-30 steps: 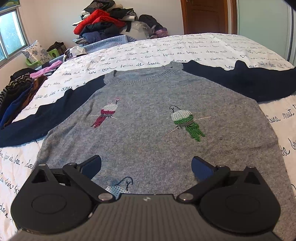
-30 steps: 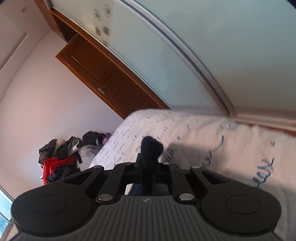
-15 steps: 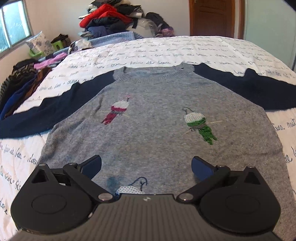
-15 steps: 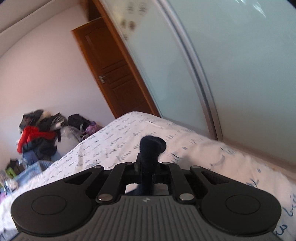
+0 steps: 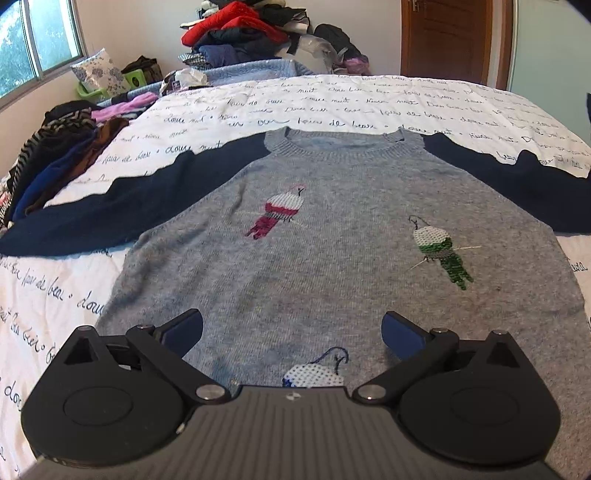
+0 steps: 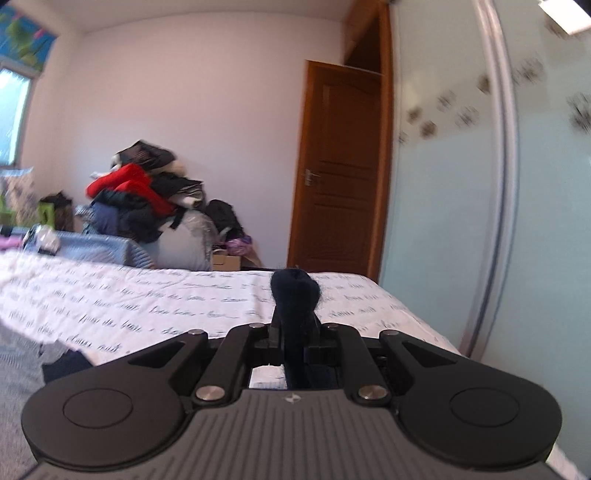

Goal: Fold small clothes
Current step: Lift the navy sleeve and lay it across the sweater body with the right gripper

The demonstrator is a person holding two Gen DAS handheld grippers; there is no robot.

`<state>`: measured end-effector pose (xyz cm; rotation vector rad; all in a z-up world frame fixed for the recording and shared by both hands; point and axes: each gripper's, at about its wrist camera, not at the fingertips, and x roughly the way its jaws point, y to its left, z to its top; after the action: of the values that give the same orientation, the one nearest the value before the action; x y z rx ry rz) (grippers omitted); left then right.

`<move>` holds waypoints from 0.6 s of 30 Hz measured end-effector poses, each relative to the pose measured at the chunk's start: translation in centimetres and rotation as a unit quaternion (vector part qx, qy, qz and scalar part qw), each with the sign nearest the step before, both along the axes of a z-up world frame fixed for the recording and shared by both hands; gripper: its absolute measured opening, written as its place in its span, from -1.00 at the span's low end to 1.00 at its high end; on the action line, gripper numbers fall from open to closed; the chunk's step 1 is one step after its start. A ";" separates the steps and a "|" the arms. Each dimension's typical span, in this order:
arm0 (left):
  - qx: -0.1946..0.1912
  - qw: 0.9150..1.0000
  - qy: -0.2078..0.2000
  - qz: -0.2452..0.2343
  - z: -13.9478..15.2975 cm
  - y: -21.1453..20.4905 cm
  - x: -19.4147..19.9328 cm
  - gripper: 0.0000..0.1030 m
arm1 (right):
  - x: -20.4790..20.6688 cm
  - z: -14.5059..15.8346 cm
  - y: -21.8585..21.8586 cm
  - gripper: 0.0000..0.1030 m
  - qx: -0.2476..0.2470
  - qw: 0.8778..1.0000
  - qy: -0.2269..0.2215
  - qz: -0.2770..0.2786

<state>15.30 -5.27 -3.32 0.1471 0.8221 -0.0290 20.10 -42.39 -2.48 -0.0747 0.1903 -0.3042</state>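
A grey knit sweater (image 5: 332,258) with embroidered birds and navy sleeves lies flat, front up, on the white bedspread (image 5: 332,107). Its left sleeve (image 5: 110,210) stretches out to the left, its right sleeve (image 5: 517,181) to the right. My left gripper (image 5: 291,332) is open and empty, hovering over the sweater's lower hem. My right gripper (image 6: 293,314) is shut on a bunch of navy sleeve fabric (image 6: 293,291), lifted above the bed. The grey body shows at the lower left of the right wrist view (image 6: 14,369).
A heap of clothes (image 5: 251,33) is piled behind the bed, also in the right wrist view (image 6: 140,199). More clothes (image 5: 55,147) lie along the bed's left side. A wooden door (image 6: 340,170) and a frosted sliding panel (image 6: 461,184) stand at the right.
My right gripper, still holding the navy sleeve, has swung and levelled out from facing the sliding panel toward the door and clothes heap. My left gripper has shifted slightly over the hem.
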 end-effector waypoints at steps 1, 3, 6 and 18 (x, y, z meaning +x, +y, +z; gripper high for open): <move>-0.002 1.000 0.002 0.002 -0.1 0.2 0.0 0.99 | 0.2 0.1 1.3 -0.83 -0.021 1.000 0.004 0.009; -0.005 1.000 0.003 0.005 -0.1 0.7 -0.1 0.99 | 0.7 0.3 5.2 -0.83 -0.064 0.997 0.014 0.039; -0.009 1.000 0.000 0.013 0.0 1.5 -0.2 0.99 | 1.0 0.4 7.6 -0.83 -0.081 0.995 0.019 0.062; 0.010 0.998 -0.020 0.055 0.6 4.8 -0.2 0.99 | 2.2 -0.7 19.9 -0.83 -0.126 0.974 0.052 0.179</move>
<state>15.11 -0.51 -2.70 0.1201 0.7892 0.0856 22.31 -22.51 -3.16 -0.3733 0.2364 0.0379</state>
